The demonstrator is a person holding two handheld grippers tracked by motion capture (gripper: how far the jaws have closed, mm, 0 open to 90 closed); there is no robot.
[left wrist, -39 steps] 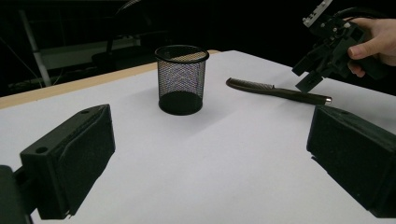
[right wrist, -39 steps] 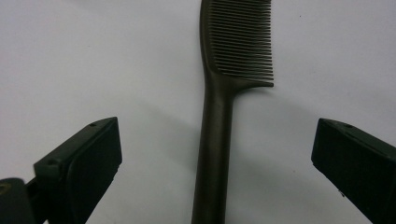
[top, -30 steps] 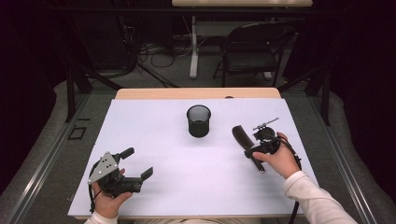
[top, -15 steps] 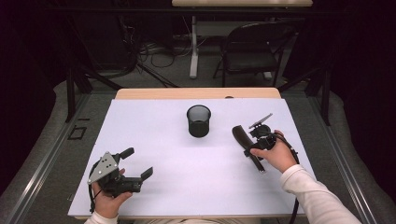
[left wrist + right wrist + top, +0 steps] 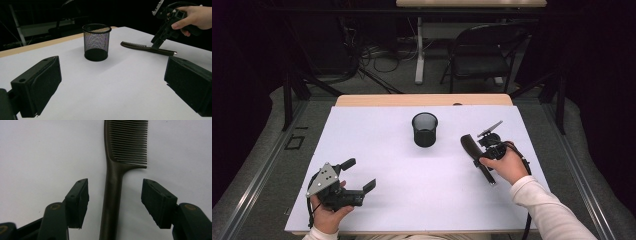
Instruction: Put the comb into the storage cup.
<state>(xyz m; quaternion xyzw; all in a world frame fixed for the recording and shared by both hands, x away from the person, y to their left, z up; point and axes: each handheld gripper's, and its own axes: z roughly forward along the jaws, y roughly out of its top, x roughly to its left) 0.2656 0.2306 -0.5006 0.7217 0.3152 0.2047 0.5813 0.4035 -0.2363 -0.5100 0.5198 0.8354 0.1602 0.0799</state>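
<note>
A dark comb (image 5: 470,149) lies flat on the white table (image 5: 377,145), right of a black mesh cup (image 5: 424,129). My right gripper (image 5: 484,159) points down over the comb's handle. In the right gripper view the handle (image 5: 113,182) runs between the two pads (image 5: 80,200) with a gap on each side. The jaws have just been closing and touch nothing. My left gripper (image 5: 360,174) rests at the front left, open and empty. The left gripper view looks between its own jaws (image 5: 110,82) toward the cup (image 5: 96,41), the comb (image 5: 147,48) and the right gripper (image 5: 156,43).
The cup stands upright at the table's middle back. A black folding chair (image 5: 482,55) and a desk leg (image 5: 419,50) with cables stand on the floor beyond the far edge. Metal rails (image 5: 257,165) run along both sides of the table.
The right gripper's jaws have narrowed around the comb's handle, and its body has tilted slightly. The left gripper, the cup and the comb have not moved.
</note>
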